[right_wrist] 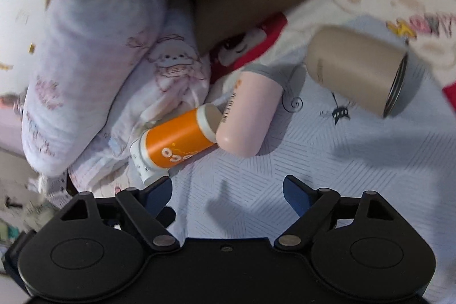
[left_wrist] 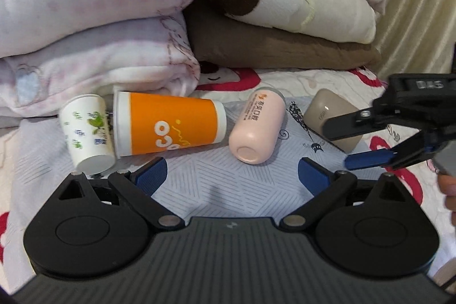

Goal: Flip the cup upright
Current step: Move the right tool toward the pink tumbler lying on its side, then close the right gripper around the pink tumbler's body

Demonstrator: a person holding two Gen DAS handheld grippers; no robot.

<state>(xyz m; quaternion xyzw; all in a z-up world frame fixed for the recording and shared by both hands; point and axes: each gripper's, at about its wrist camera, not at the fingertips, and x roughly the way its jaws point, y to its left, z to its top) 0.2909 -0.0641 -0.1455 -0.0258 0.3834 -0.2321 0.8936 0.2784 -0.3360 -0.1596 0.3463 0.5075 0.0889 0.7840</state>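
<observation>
Several cups lie on their sides on a patterned mat (left_wrist: 228,184) on a bed. From left: a white paper cup with green leaves (left_wrist: 85,133), an orange paper cup (left_wrist: 168,126), a pink cup (left_wrist: 258,127) and a beige cup (left_wrist: 330,116). My left gripper (left_wrist: 232,175) is open and empty, just in front of the orange and pink cups. My right gripper (left_wrist: 339,141) is open beside the beige cup. In the right wrist view it (right_wrist: 228,191) is open and empty, with the orange cup (right_wrist: 176,141), pink cup (right_wrist: 245,116) and beige cup (right_wrist: 356,70) ahead.
Folded quilts and blankets (left_wrist: 114,19) are piled behind the cups, touching the white and orange ones. A brown blanket (left_wrist: 285,47) lies behind the pink cup. A curtain (left_wrist: 419,4) hangs at the far right.
</observation>
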